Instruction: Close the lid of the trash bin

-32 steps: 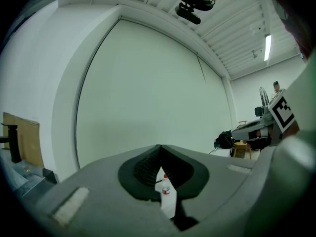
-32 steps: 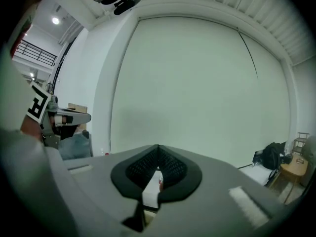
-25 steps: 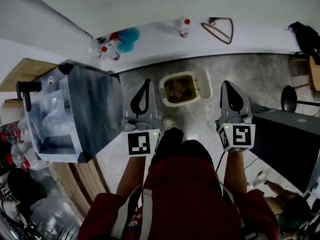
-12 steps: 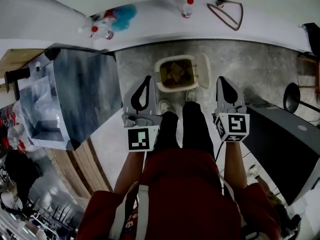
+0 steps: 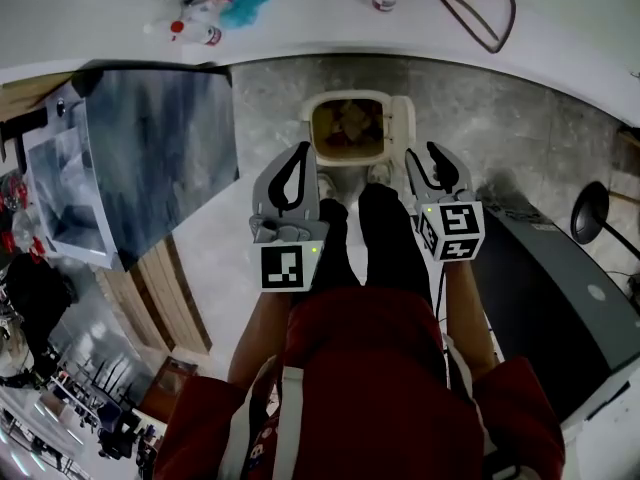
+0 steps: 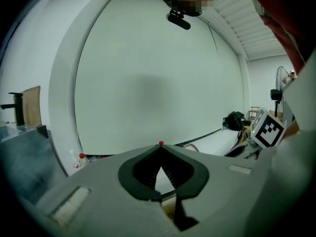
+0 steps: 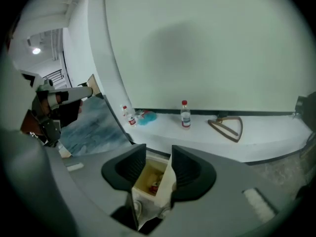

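Two grippers point at the floor: the left gripper (image 5: 303,150) has its jaws together on nothing, while the right gripper (image 5: 424,154) has its jaws opening, empty. Just past the shoes (image 5: 379,173) stands the bin (image 5: 346,99), its lid (image 5: 402,128) raised at its right. The contents are too blurred to name.
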Demonstrator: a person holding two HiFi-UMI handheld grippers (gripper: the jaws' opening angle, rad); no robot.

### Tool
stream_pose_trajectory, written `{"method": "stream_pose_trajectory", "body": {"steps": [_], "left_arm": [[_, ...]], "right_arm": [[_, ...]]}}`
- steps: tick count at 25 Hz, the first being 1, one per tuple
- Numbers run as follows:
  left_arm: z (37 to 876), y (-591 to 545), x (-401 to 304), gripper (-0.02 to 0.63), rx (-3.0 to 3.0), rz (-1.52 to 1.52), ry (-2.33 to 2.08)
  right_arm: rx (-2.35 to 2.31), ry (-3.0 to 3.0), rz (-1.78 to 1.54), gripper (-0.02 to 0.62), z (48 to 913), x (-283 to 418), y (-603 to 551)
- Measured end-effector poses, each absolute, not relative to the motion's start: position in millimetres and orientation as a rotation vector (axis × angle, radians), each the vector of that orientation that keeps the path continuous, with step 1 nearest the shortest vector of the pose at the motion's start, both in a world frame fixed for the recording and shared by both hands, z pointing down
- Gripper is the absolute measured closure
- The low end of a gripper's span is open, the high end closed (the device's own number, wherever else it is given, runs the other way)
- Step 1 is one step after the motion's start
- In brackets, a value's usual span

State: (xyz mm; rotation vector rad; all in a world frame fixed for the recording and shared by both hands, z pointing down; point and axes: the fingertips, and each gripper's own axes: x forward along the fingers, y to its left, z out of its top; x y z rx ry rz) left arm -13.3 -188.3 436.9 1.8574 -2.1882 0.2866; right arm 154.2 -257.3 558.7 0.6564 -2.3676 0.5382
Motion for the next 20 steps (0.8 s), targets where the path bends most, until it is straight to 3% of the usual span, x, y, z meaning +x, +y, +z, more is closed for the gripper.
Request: {"method": "stream_pose_trajectory", "body": {"steps": [7,20], "left_arm": [[459,-194,-1,0.602,1.743,0.353,-2.2],[475,-193,11,0.603,1.651,0.412,-2.205]], "right_arm": [[0.499,-2.291,0.672,0.39,616,158,-261],[0.313,-2.251,0.765,0.382,646,149,-240]]}}
